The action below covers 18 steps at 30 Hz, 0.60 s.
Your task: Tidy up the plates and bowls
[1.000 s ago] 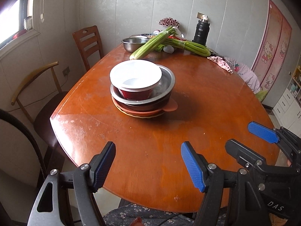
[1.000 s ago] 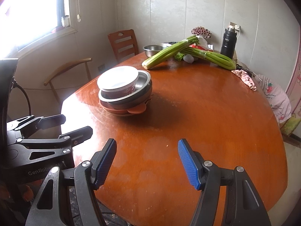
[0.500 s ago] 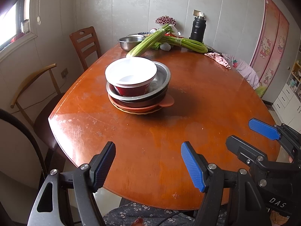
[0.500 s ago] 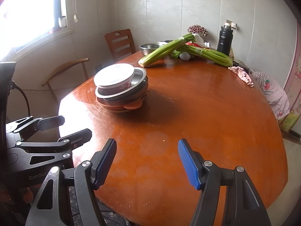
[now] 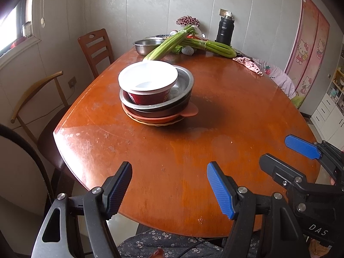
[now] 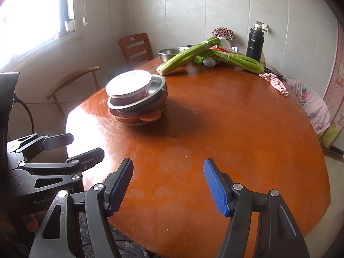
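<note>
A stack of dishes stands on the left half of the brown wooden table (image 5: 225,116). On top is a red bowl with a white inside (image 5: 148,81), nested in a steel bowl (image 5: 185,81). Under them sit a dark bowl and an orange plate (image 5: 190,111), with a thin woven plate at the bottom. My left gripper (image 5: 169,169) hovers open over the near table edge, well short of the stack, with nothing between its blue pads. My right gripper (image 6: 168,165) is open and empty too, beside the left gripper (image 6: 83,146). From this side the stack (image 6: 133,90) lies far left.
At the far end lie two celery bundles (image 5: 172,43), another steel bowl (image 5: 146,45), a black flask (image 5: 224,30) and a pink cloth (image 5: 249,63). Two chairs (image 5: 96,47) stand along the left side. A person's flowered clothing (image 5: 154,245) shows under the near edge.
Both views drift only slightly. The jaws keep the same gap and the stack of dishes has not moved.
</note>
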Motion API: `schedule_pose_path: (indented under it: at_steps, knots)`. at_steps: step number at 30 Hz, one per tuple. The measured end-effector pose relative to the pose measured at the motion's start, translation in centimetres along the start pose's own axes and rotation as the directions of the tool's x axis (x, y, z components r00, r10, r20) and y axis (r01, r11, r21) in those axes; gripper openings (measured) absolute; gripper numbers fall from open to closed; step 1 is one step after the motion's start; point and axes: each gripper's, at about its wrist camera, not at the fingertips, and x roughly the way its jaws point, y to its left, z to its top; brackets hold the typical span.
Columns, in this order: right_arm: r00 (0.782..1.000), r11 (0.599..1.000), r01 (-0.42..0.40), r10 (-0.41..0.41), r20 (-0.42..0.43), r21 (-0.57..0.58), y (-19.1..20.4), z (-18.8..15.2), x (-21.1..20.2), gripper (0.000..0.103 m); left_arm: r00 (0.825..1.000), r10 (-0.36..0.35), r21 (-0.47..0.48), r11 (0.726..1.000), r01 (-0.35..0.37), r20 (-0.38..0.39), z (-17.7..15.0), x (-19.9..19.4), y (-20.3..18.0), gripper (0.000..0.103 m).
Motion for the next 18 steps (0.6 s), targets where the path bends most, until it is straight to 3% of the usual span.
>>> schedule_pose_path:
  at_steps: [18]
  knots:
    - [1.0,1.0,0.01,-0.01,-0.011,0.019,-0.35,-0.33,0.85,0.07,1.0,0.009,0.01,1.0,-0.009,-0.014,-0.2,0.91,0.09,0.072]
